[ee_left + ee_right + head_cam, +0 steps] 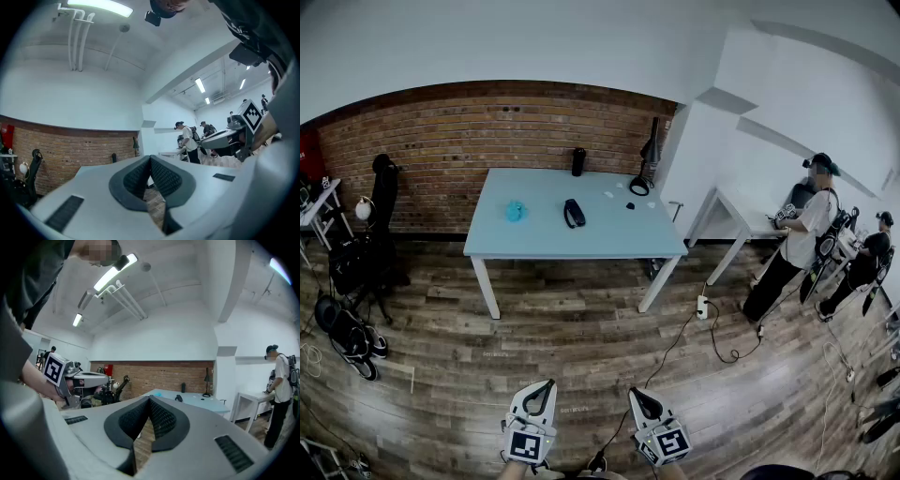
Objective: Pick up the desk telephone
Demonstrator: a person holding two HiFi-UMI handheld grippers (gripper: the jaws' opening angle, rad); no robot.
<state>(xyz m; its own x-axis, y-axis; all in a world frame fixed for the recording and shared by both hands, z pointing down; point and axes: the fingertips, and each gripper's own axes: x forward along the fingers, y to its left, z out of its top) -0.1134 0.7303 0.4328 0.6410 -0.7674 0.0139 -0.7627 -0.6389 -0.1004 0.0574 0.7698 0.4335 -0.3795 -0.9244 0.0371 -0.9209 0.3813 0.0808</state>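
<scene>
The desk telephone [573, 213] is a black set lying near the middle of a light blue table [619, 239], far ahead of me by the brick wall. In the right gripper view the telephone [178, 398] is a small dark shape on the table [199, 402]. Both grippers are held low and level over the wooden floor, well short of the table. My left gripper [547, 383] [150, 160] is shut with nothing in it. My right gripper [636, 393] [150, 402] is also shut and empty.
On the table stand a blue object [516, 211], a black cylinder [578, 161] and a black desk lamp [643, 178]. A power strip [702, 307] and cables lie on the floor at right. Two persons [802, 239] stand by a white table [736, 217]. Bags and shoes [347, 328] sit at left.
</scene>
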